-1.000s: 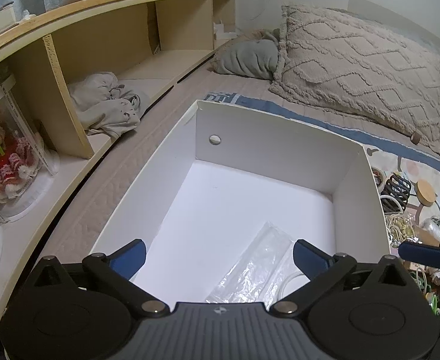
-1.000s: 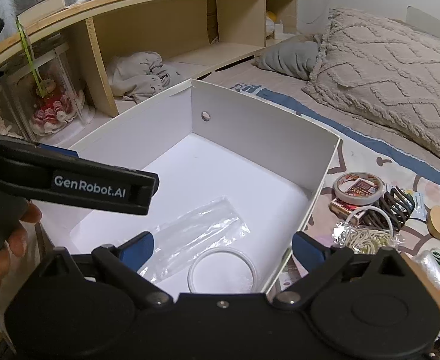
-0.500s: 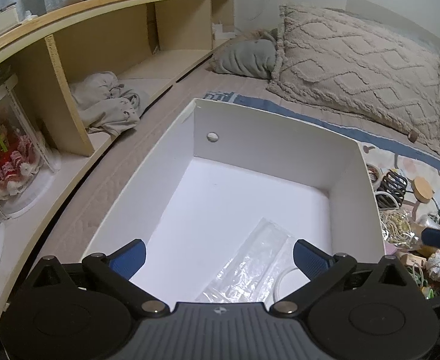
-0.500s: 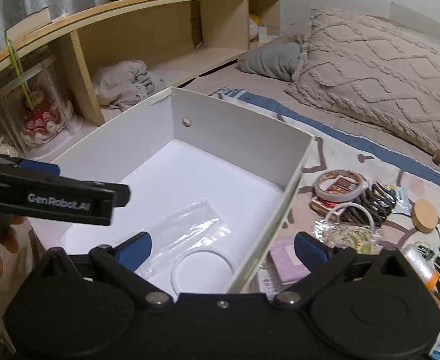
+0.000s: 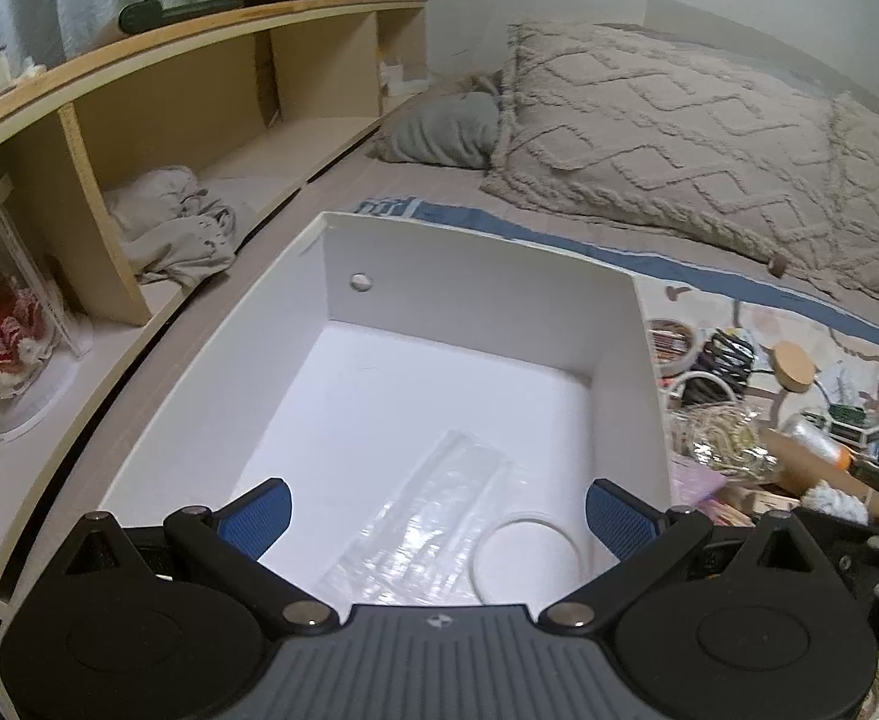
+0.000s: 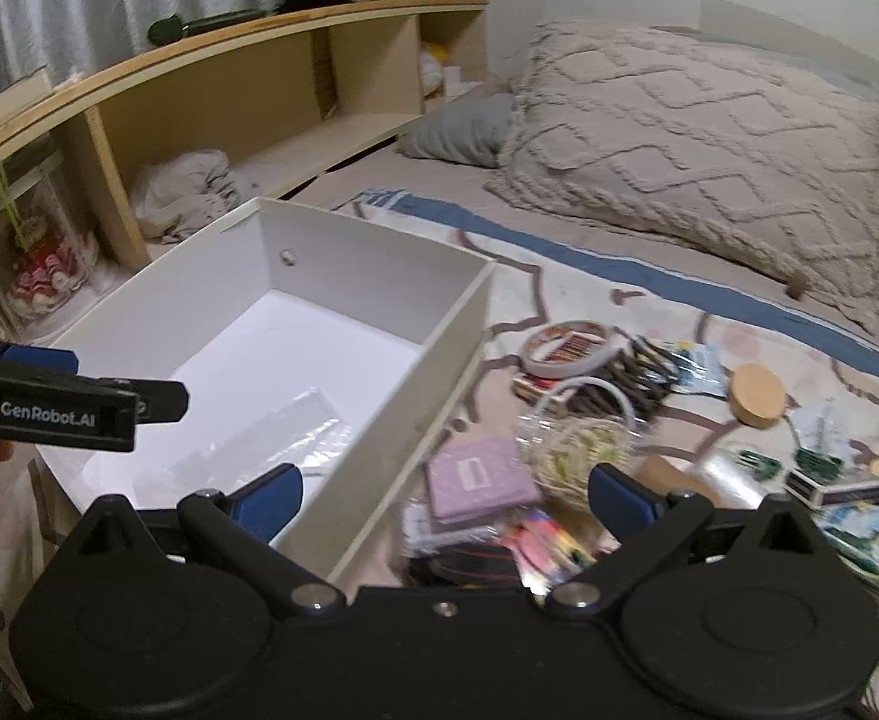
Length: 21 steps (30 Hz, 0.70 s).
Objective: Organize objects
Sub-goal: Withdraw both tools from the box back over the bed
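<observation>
Both hand-held grippers wide, empty; white ring (image 5: 526,552) in box (image 5: 481,276), left view only

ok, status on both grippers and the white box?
Left gripper open, empty, over the white cardboard box. Right gripper open, empty, straddling the box's right wall. Box holds a clear plastic bag and a white ring. Nothing blocking.

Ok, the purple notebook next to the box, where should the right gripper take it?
Take the purple notebook by its right edge, coming from above with the open right gripper. It lies flat on top of a pile, so that raised edge probably gives the fingers something to close on. The white box wall crowds its left side, and a cellophane bundle sits close on the right, so go in carefully.
</observation>
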{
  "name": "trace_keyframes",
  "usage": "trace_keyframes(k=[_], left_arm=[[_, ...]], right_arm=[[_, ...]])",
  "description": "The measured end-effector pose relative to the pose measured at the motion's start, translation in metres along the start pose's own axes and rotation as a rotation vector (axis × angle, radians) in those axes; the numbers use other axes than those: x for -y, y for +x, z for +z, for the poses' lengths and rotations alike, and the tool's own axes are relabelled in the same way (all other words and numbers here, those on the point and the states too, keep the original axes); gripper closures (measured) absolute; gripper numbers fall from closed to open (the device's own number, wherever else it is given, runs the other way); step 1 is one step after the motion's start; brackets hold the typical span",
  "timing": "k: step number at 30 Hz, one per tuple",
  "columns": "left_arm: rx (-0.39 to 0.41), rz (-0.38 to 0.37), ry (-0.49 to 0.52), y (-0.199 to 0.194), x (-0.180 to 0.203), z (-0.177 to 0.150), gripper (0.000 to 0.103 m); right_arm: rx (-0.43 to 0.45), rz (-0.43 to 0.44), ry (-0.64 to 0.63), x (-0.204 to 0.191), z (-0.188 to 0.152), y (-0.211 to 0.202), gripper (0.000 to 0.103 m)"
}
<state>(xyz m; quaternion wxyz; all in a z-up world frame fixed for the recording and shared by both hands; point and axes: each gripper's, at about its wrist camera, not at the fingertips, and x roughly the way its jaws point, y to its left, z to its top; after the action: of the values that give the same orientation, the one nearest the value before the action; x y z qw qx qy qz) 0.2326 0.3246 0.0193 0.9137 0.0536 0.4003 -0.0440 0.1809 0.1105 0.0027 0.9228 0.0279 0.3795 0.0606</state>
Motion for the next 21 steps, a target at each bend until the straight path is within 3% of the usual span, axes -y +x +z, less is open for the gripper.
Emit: trace_keyframes(k=[21], left_arm=[[0.050, -0.096, 0.038, -0.063, 0.100, -0.039, 0.000]], right_arm=[[0.069, -0.130, 0.077, 0.096, -0.057, -0.108, 0.000]])
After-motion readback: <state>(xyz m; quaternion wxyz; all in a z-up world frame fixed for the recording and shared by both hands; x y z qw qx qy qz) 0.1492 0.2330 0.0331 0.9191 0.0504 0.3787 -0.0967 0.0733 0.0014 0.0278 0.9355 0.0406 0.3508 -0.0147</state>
